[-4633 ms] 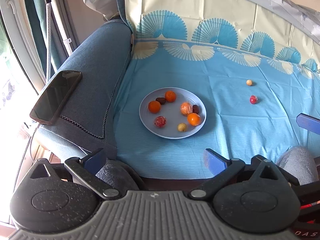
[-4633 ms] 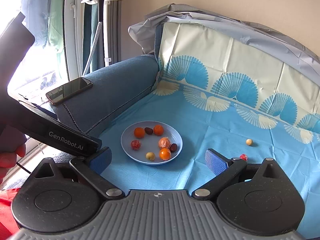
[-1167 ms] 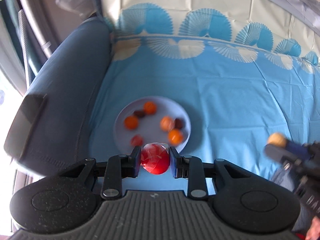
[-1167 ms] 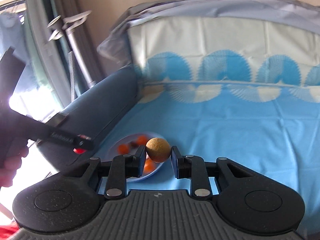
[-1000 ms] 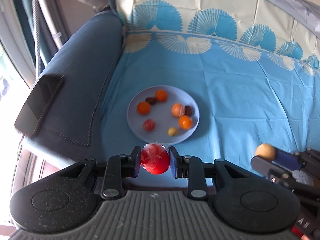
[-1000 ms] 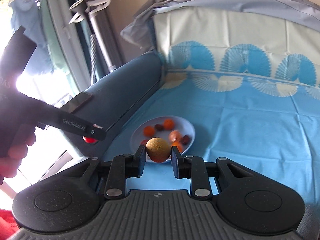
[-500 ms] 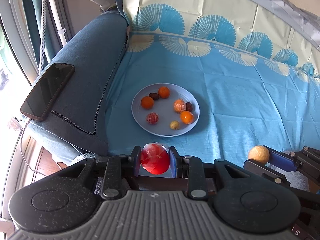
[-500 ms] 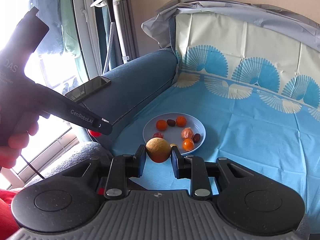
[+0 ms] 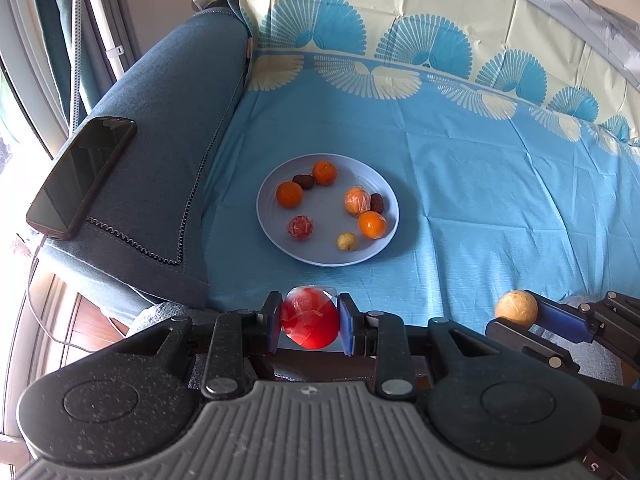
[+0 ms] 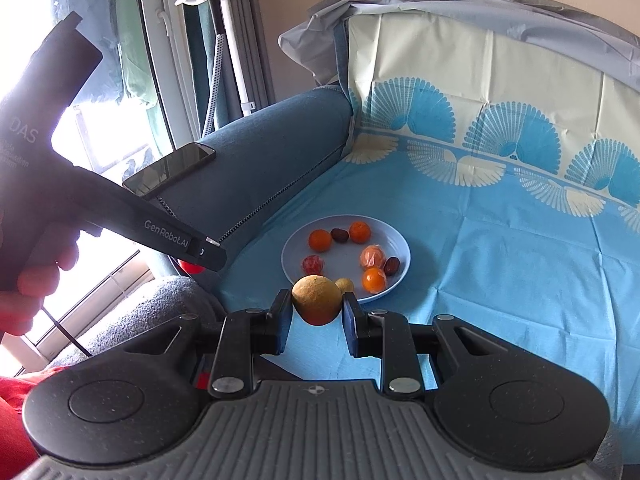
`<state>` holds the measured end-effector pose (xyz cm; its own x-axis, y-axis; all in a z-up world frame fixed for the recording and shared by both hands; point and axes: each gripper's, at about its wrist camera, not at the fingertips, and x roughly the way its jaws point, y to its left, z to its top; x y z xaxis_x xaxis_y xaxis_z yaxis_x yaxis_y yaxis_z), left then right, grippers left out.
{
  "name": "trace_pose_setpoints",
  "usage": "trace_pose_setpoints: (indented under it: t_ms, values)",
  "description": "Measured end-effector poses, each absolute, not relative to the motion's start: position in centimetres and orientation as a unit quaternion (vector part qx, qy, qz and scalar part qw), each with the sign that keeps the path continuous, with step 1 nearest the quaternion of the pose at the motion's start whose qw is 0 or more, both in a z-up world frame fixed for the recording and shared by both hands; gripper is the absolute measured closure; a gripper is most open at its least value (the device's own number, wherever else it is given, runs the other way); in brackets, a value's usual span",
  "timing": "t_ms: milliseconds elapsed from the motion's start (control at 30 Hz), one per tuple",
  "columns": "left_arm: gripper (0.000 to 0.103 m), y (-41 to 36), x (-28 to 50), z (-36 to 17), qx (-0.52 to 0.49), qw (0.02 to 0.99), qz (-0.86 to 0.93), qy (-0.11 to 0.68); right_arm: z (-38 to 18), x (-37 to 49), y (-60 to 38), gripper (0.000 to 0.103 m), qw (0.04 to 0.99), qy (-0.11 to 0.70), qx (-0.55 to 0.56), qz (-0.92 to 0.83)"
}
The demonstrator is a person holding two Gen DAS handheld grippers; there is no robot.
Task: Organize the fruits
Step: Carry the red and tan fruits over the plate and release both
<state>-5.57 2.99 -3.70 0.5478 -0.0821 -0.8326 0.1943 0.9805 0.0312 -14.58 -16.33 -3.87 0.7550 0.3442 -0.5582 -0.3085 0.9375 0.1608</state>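
A pale blue plate (image 9: 280,240) (image 10: 402,240) lies on the blue cloth and holds several small fruits: oranges, dark dates, a wrapped red one and a small yellow one. My left gripper (image 9: 309,323) is shut on a wrapped red fruit (image 9: 310,322), held near the sofa's front edge, short of the plate. My right gripper (image 10: 316,300) is shut on a round tan fruit (image 10: 316,298), held just in front of the plate. The tan fruit also shows in the left wrist view (image 9: 516,307). The red fruit peeks from under the left tool in the right wrist view (image 10: 191,267).
A black phone (image 9: 82,174) (image 10: 170,174) lies on the blue sofa armrest (image 9: 160,128) at the left. A patterned cloth (image 9: 480,184) covers the seat and backrest. A garment steamer pole (image 10: 224,40) and curtains stand behind the armrest.
Both grippers have pulled back and steadied, each keeping hold of its fruit. The plate now sits slightly farther away in both views.
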Motion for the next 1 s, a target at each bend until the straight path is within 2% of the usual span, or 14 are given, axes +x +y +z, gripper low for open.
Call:
trace_pose_setpoints:
  t_ms: [533, 1000]
  values:
    - [0.071, 2.8, -1.6, -5.8, 0.061, 0.861, -0.076, 0.499, -6.0, -10.7, -16.4, 0.075, 0.923, 0.341, 0.046, 0.173]
    - [0.071, 2.4, 8.7, -8.4, 0.054, 0.860, -0.071, 0.503, -9.3, -1.6, -15.7, 0.075, 0.920, 0.353, 0.033, 0.168]
